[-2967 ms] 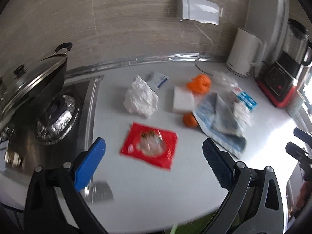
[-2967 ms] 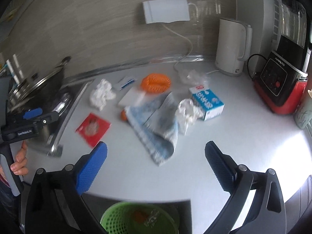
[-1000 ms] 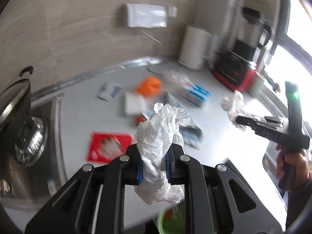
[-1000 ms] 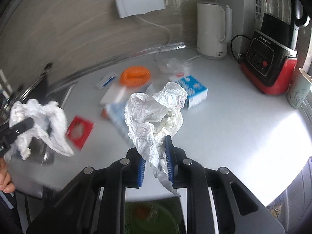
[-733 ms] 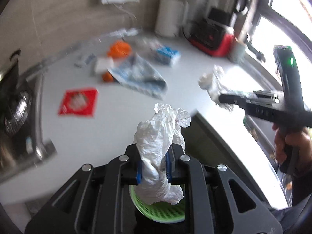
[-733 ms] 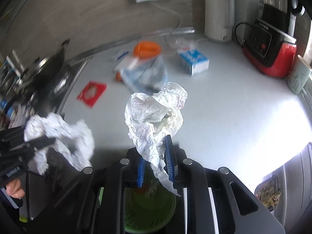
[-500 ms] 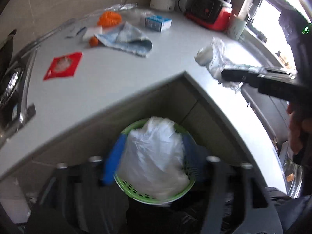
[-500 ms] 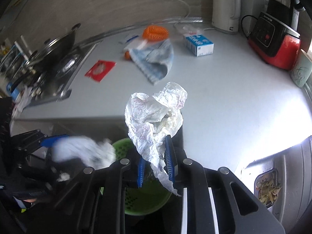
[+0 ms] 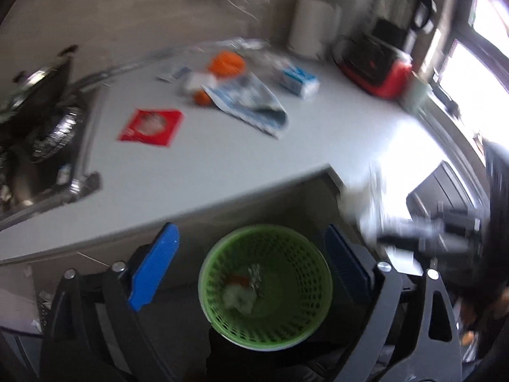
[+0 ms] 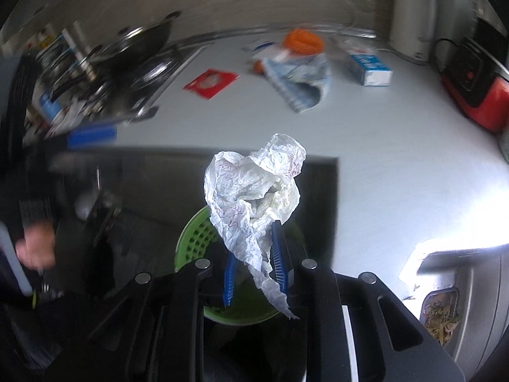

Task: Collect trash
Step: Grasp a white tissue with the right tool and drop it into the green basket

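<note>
A green mesh bin (image 9: 265, 283) stands on the floor below the counter edge, with crumpled white trash (image 9: 238, 297) at its bottom. My left gripper (image 9: 251, 270) is open and empty right above the bin. My right gripper (image 10: 254, 270) is shut on a crumpled white paper (image 10: 254, 187) and holds it over the green bin (image 10: 194, 238). On the counter lie a red packet (image 9: 151, 126), a blue-white cloth (image 9: 251, 102), orange peel (image 9: 227, 62) and a blue-white carton (image 9: 300, 79).
A stove with a pot (image 9: 38, 95) is at the counter's left. A white kettle (image 10: 412, 31) and a red-black blender (image 10: 477, 76) stand at the back right. A dark cabinet front (image 10: 159, 184) sits under the counter edge.
My left gripper has opened and dropped its white crumpled trash into the green bin. My right gripper has moved over the bin, still holding its paper.
</note>
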`<state>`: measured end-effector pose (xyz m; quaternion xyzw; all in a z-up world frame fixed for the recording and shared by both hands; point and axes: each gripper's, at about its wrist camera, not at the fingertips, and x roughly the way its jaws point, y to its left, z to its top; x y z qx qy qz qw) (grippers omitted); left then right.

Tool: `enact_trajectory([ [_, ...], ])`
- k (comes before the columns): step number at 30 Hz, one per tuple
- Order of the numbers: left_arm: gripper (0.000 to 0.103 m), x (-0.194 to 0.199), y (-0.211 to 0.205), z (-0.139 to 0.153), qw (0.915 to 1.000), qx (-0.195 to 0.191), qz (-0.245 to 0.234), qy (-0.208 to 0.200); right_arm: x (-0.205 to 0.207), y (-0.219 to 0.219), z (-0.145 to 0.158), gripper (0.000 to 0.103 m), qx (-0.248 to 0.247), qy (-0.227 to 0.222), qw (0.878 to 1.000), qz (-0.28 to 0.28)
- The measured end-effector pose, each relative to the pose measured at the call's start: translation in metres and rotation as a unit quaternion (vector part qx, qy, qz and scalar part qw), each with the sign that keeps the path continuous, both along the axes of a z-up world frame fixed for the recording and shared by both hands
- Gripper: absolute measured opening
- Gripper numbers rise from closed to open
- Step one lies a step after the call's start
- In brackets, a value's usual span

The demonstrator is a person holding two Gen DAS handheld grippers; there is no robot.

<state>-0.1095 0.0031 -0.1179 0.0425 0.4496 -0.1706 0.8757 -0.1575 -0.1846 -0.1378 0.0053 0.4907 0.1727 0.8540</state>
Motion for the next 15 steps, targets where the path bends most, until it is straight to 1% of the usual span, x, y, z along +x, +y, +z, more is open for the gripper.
enact_trajectory([
  [2, 0.091, 0.005, 0.009, 0.011, 0.9997, 0.003, 0.020, -0.015, -0.004, 0.008, -0.008, 0.024, -0.003, 0.012, 1.000, 0.021],
  [4, 0.092, 0.009, 0.017, 0.018, 0.9991, 0.006, 0.035, -0.022, -0.008, 0.014, -0.016, 0.031, -0.007, 0.026, 0.999, 0.039],
  [5, 0.093, 0.010, 0.020, 0.020, 0.9988, 0.006, 0.042, -0.025, -0.009, 0.016, -0.019, 0.043, -0.009, 0.031, 0.999, 0.044],
  [7, 0.095, 0.012, 0.027, 0.025, 0.9981, 0.006, 0.054, -0.029, -0.012, 0.020, -0.025, 0.076, -0.018, 0.032, 0.998, 0.047],
  [9, 0.095, 0.014, 0.033, 0.028, 0.9973, 0.005, 0.065, -0.032, -0.012, 0.020, -0.026, 0.084, -0.020, 0.028, 0.998, 0.045],
  [13, 0.095, 0.022, 0.040, 0.028, 0.9965, -0.004, 0.080, -0.024, -0.005, 0.016, -0.016, 0.091, -0.010, 0.011, 1.000, 0.026],
  [15, 0.095, 0.024, 0.043, 0.027, 0.9961, -0.005, 0.086, -0.022, 0.000, 0.012, -0.009, 0.093, -0.005, -0.002, 1.000, 0.014],
])
